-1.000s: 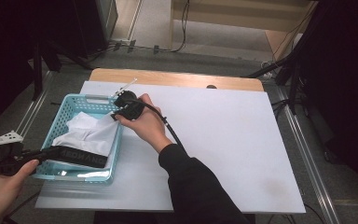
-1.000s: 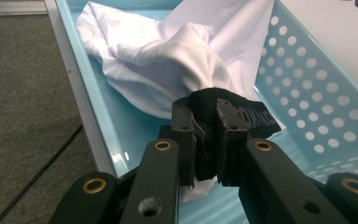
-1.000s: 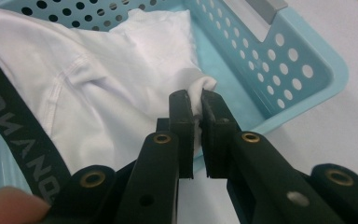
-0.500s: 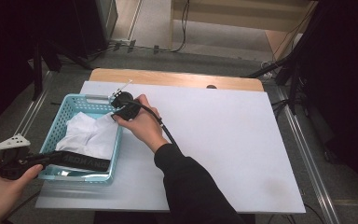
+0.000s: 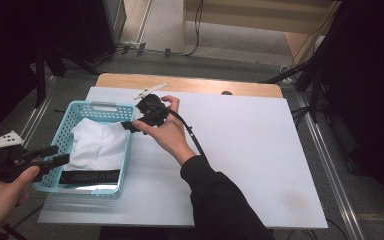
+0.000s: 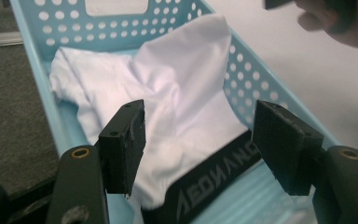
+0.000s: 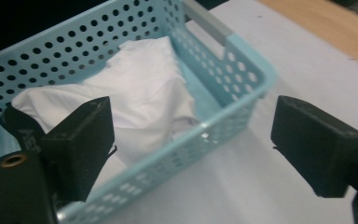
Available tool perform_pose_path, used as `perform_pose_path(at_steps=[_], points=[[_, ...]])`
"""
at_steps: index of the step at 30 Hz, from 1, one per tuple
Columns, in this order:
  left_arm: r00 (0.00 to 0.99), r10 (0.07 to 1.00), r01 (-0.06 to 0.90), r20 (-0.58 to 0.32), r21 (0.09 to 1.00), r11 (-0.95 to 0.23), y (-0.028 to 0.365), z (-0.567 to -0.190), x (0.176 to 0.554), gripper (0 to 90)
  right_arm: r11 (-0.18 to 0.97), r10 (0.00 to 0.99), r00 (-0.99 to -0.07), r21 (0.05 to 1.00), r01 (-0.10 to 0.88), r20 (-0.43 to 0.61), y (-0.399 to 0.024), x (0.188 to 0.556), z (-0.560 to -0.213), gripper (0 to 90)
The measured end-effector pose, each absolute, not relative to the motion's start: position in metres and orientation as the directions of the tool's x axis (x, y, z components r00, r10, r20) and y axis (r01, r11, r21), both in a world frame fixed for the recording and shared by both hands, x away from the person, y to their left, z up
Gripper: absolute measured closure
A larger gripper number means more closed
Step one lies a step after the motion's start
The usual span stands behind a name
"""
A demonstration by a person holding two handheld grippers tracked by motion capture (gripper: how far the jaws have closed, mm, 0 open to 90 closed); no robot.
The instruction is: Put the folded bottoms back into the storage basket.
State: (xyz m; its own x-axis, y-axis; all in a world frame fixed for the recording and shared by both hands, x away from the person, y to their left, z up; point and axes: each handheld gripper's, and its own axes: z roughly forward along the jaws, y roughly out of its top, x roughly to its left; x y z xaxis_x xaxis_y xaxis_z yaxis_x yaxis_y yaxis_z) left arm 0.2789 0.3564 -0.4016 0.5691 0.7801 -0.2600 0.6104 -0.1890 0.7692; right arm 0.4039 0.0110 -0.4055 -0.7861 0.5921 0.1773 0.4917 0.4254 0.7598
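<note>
Left gripper (image 5: 55,155) is sitting at the near-left end of the light-blue basket (image 5: 55,187), held in the person's left hand (image 5: 0,195). Its jaws are standing apart and have just been opening; nothing is clamped between them. In the left gripper view the gripper (image 6: 198,144) is looking straight into the basket (image 6: 37,79): the white garment (image 6: 177,93) is lying just ahead of and below the jaws, not touching the pads as far as can be told. The garment's black waistband with lettering (image 6: 209,186) is lying closest, low between the two jaws, running along the basket's near end.

Right gripper (image 5: 130,125) is hovering past the basket's far right rim, in the person's right hand (image 5: 167,135), cable trailing back over the white counter (image 5: 260,150). Its jaws are also standing wide apart, just been opening, nothing between the pads. In the right gripper view the gripper (image 7: 191,140) is pointing across the basket's corner: the basket wall (image 7: 214,126) is passing between the jaws, the garment (image 7: 135,93) is lying beyond the left-hand jaw inside the basket, and bare counter (image 7: 284,60) is lying beyond the right-hand jaw.

In the high view the garment (image 5: 97,145) is lying crumpled inside the basket, between the two grippers, waistband (image 5: 90,176) at the end nearest the left gripper. Farther off, the counter's wooden edge (image 5: 190,85) is showing.
</note>
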Motion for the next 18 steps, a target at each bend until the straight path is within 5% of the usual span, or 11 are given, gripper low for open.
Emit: perform_pose_path(at_steps=[4,7,15,18], points=[[0.567,0.783,0.619,-0.256,0.759,-0.2,0.342,-0.398,0.294,36.5,0.396,0.591,-0.784,0.777,0.489,0.192,-0.017,0.392,-0.404,0.0],[0.53,0.811,0.643,-0.247,0.741,-0.194,0.331,-0.394,0.305,42.8,0.377,0.603,-0.776,0.792,0.481,0.184,-0.039,0.381,-0.403,0.0],[0.49,0.848,0.69,-0.204,0.685,-0.234,0.31,-0.396,0.339,83.1,0.322,0.631,-0.754,0.824,0.467,0.181,-0.098,0.345,-0.405,0.0],[0.45,0.867,0.729,-0.212,0.648,-0.22,0.306,-0.403,0.352,90.0,0.303,0.651,-0.737,0.829,0.471,0.181,-0.121,0.33,-0.409,0.0]])
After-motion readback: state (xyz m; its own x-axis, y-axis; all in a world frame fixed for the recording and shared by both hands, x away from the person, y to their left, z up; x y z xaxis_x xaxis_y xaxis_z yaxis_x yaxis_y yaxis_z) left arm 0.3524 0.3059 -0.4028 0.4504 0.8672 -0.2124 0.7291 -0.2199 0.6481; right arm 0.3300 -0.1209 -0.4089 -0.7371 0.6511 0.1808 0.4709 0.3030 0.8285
